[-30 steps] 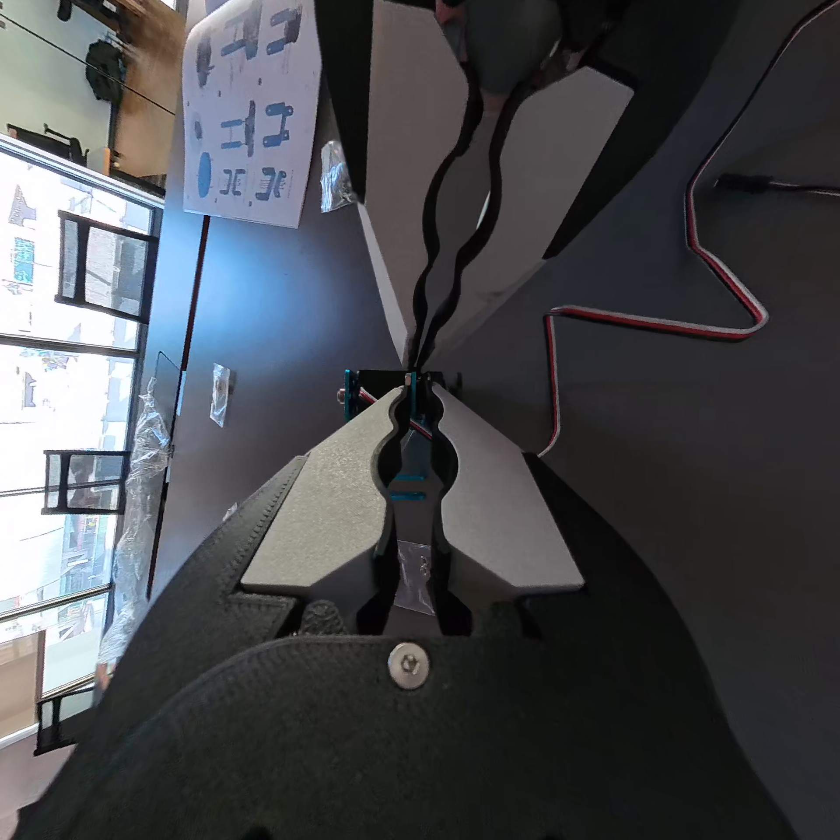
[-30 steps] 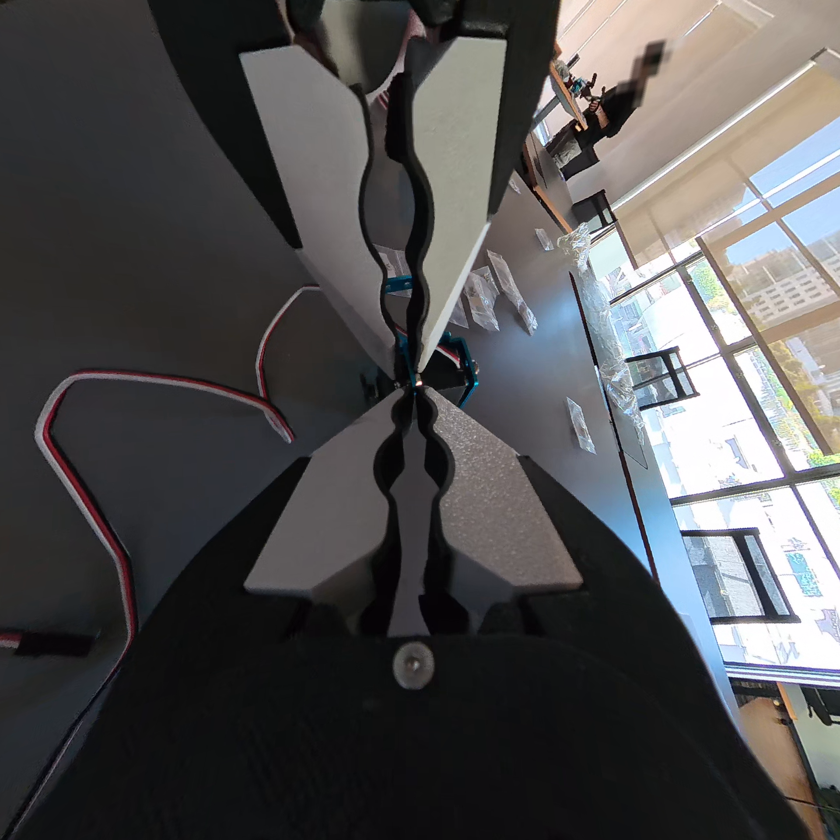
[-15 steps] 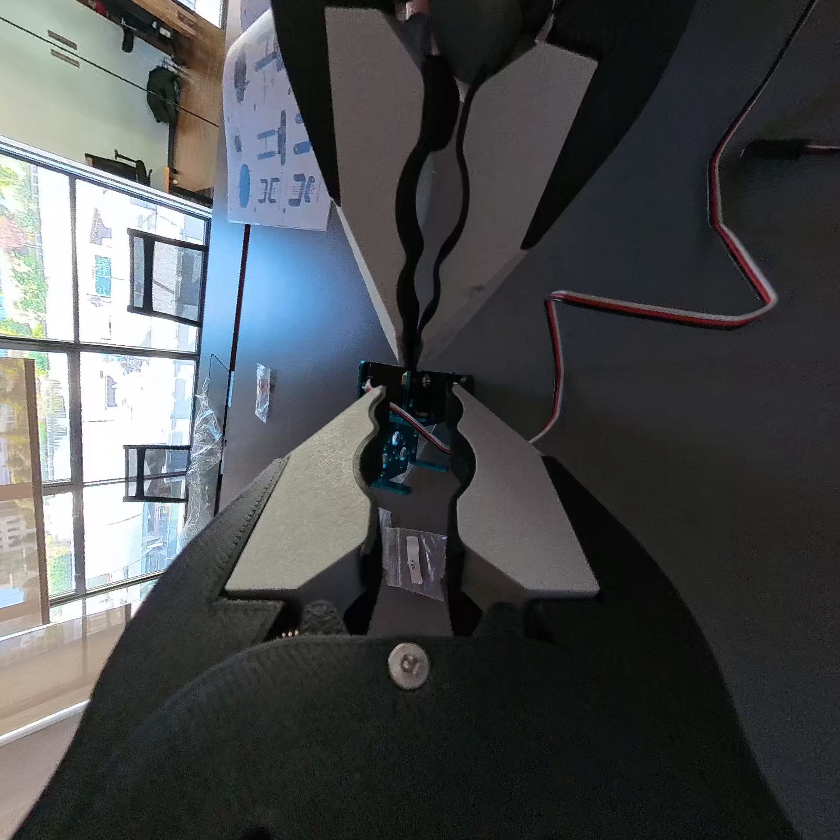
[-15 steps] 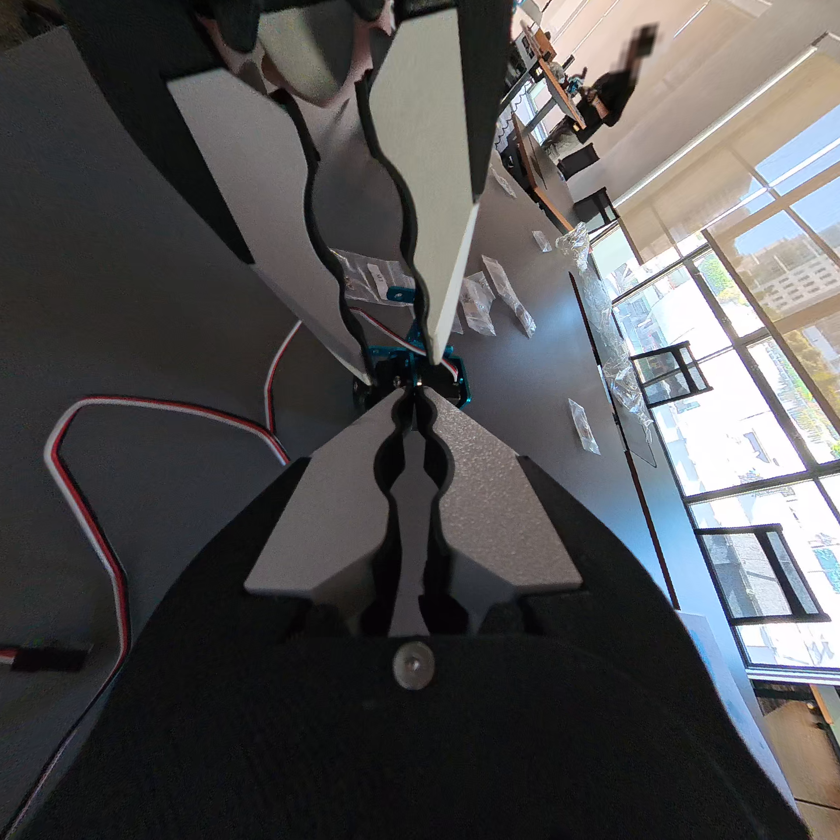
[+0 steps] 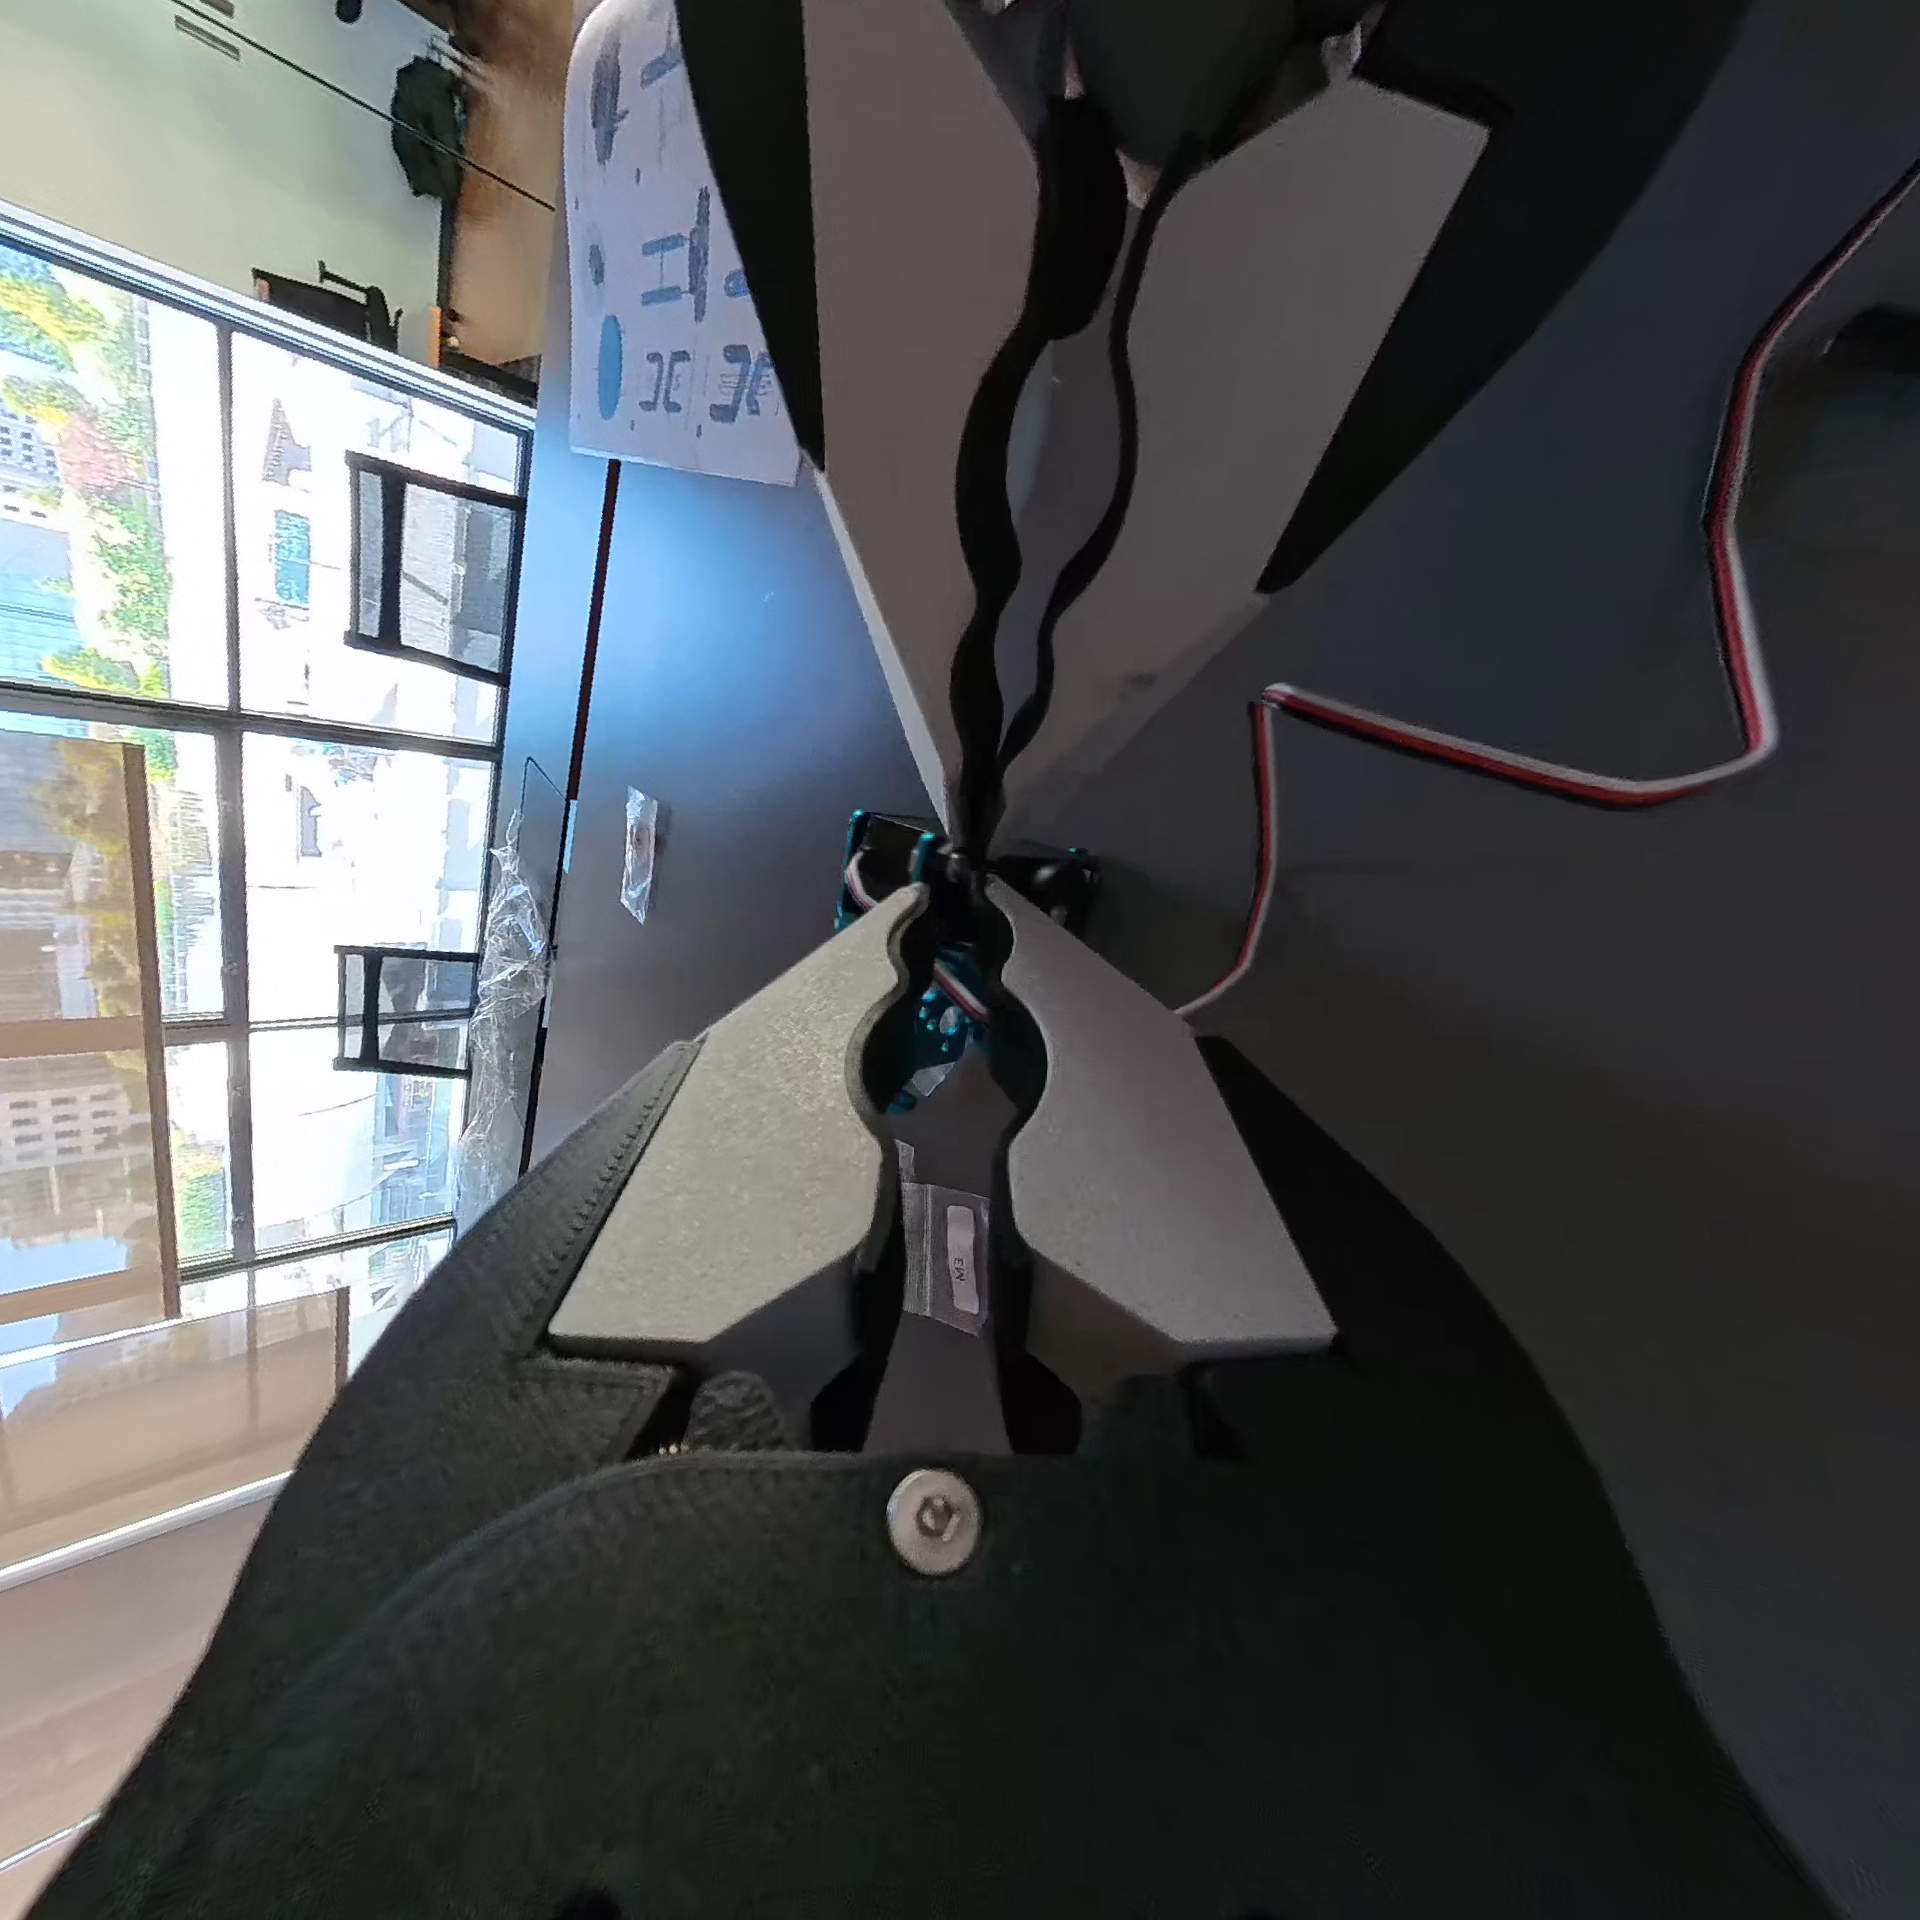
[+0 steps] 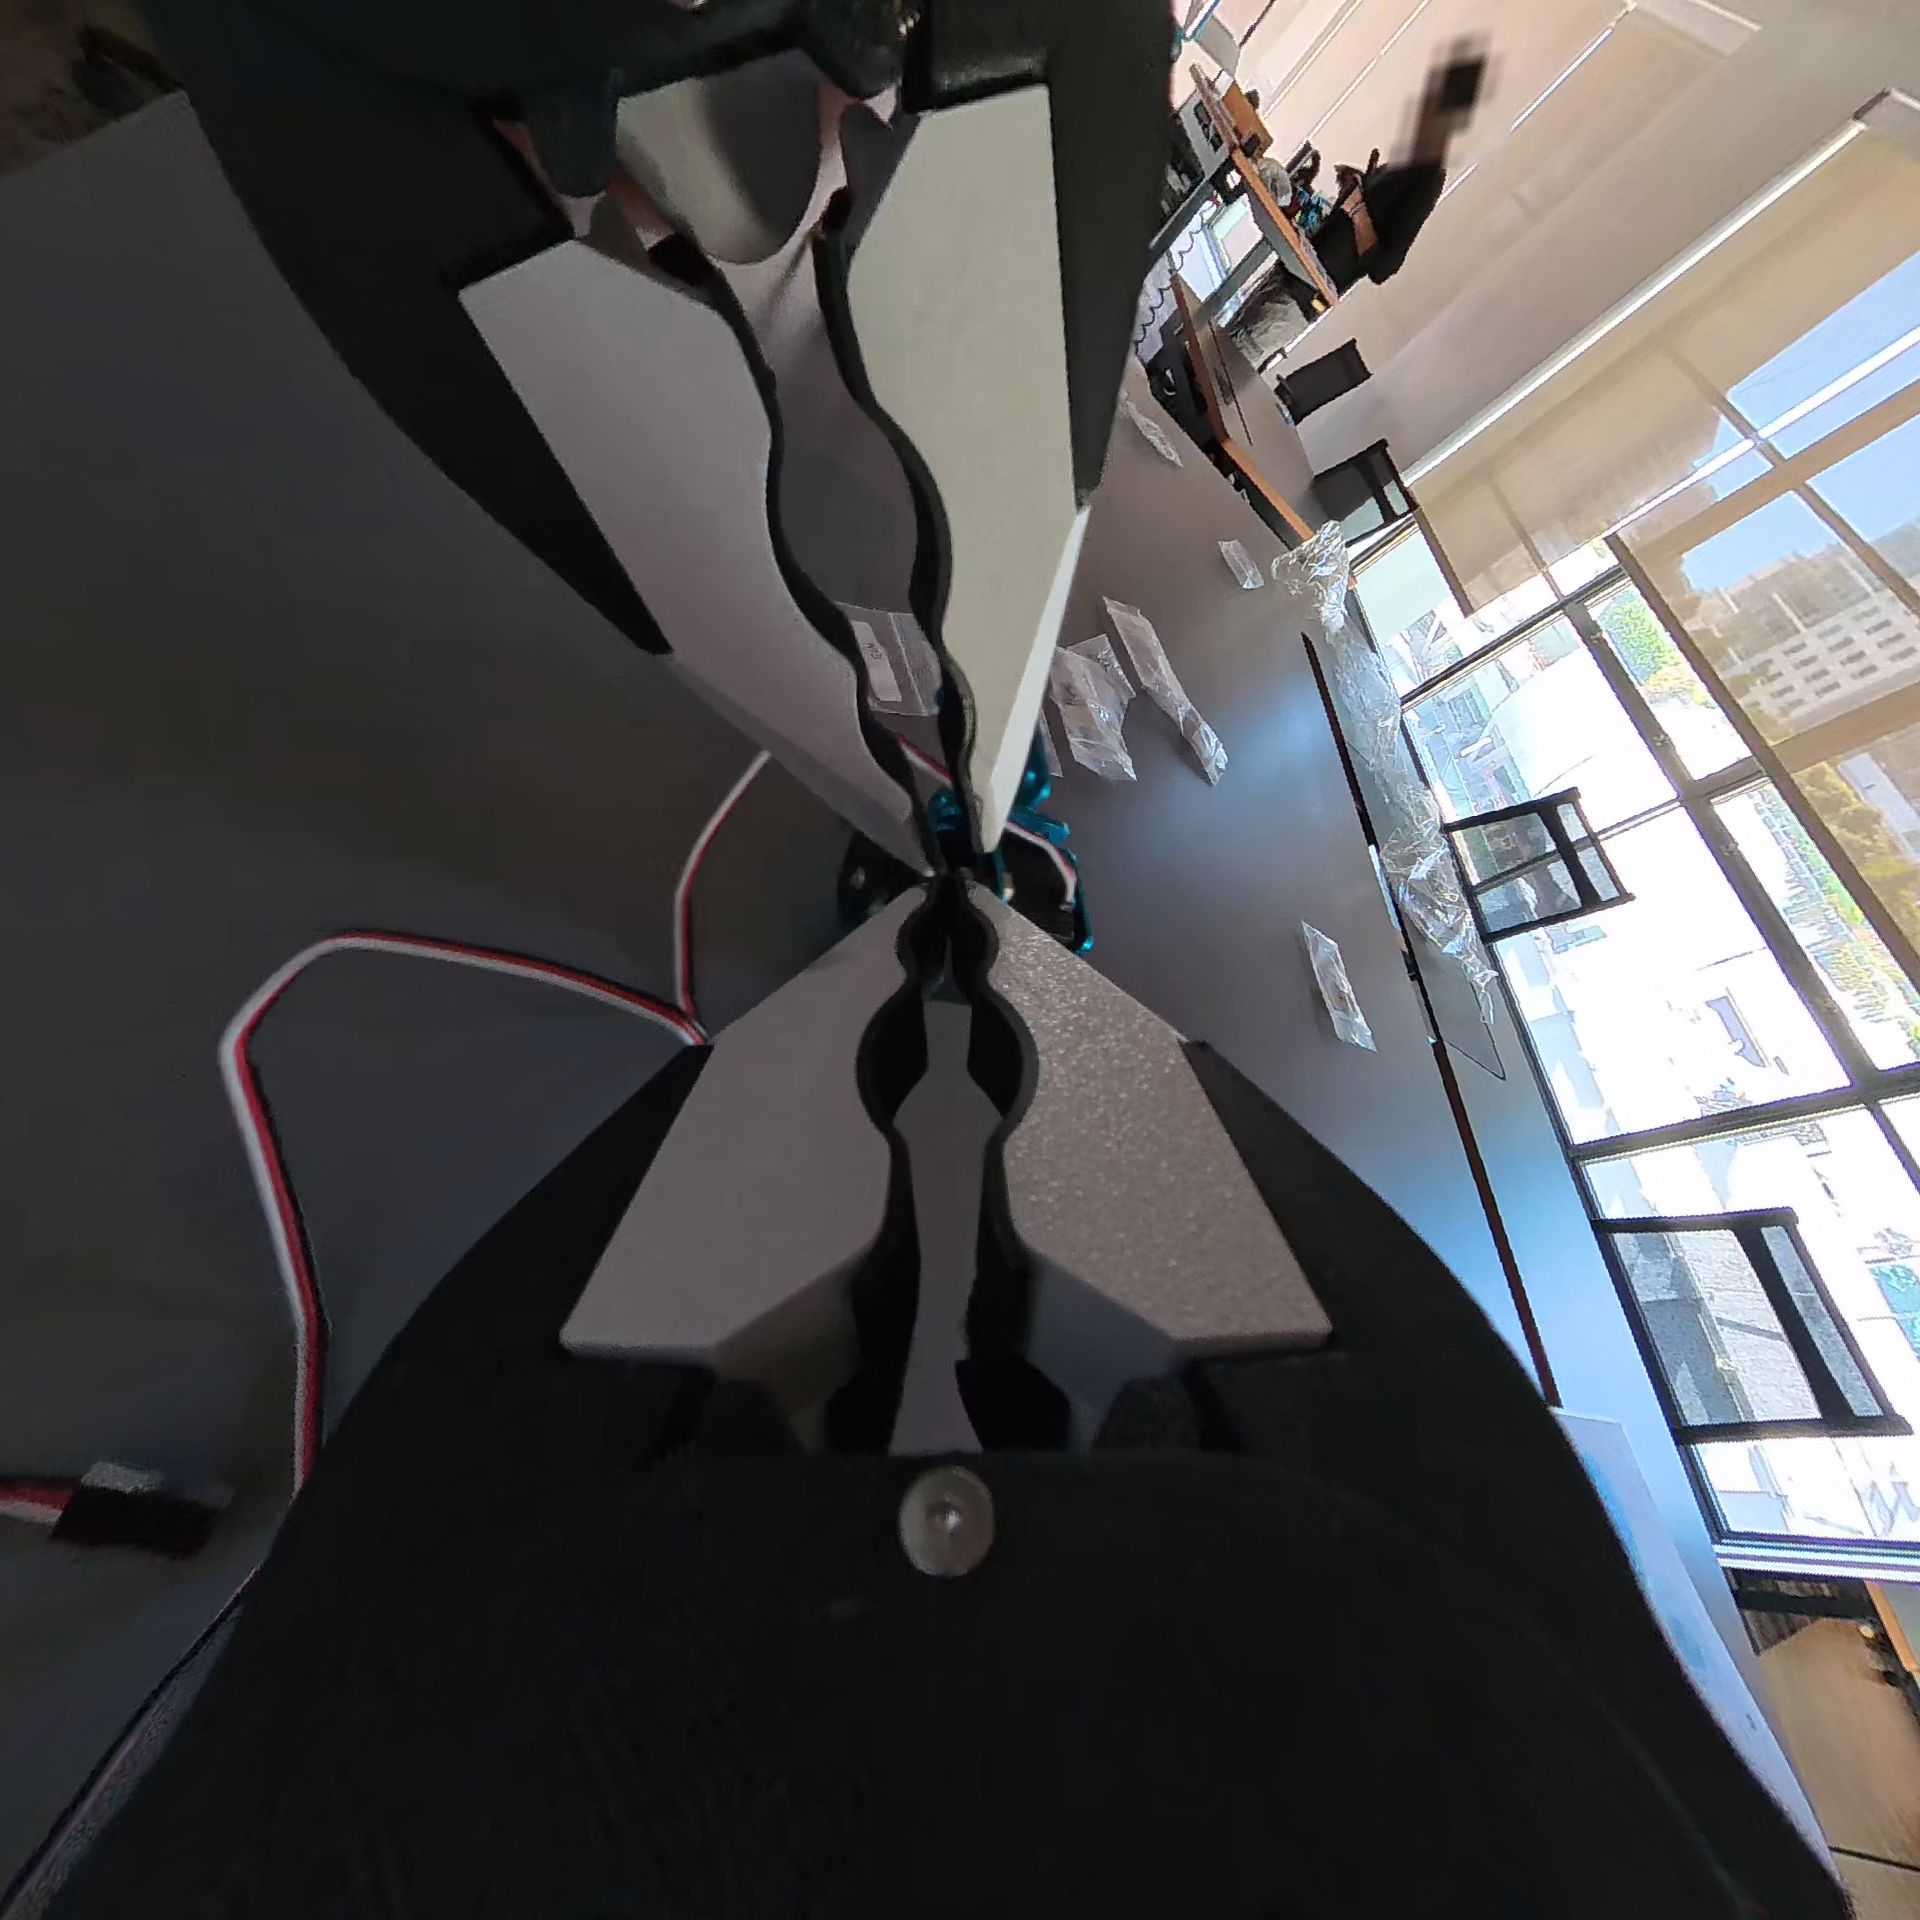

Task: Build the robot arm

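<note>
A small black servo in a blue metal bracket point(image 5: 940, 1023) is held just above the dark table point(image 5: 1558, 1195). My left gripper point(image 5: 956, 896) is closed on it from below in the left wrist view. My right gripper point(image 5: 971, 831) comes in from the opposite side, tip to tip with the left, and pinches the same assembly. In the right wrist view my right gripper point(image 6: 948, 891) is shut on the bracket point(image 6: 1078, 914), and the left gripper point(image 6: 951, 826) meets it from above. A red, white and black cable point(image 5: 1558, 784) trails from the servo across the table point(image 6: 416, 951).
A small clear labelled bag point(image 5: 951, 1257) lies under my left fingers. More small bags point(image 6: 1143, 675) and crumpled plastic wrap point(image 6: 1392, 727) lie toward the windows. A printed parts sheet point(image 5: 665, 343) lies at the far end. The cable's black connector point(image 6: 135, 1517) rests on the table. The grippers are tip to tip, or close to it.
My left gripper opened half a second ago and has closed on the servo bracket again. The right gripper stayed shut. Both have turned a little with the assembly.
</note>
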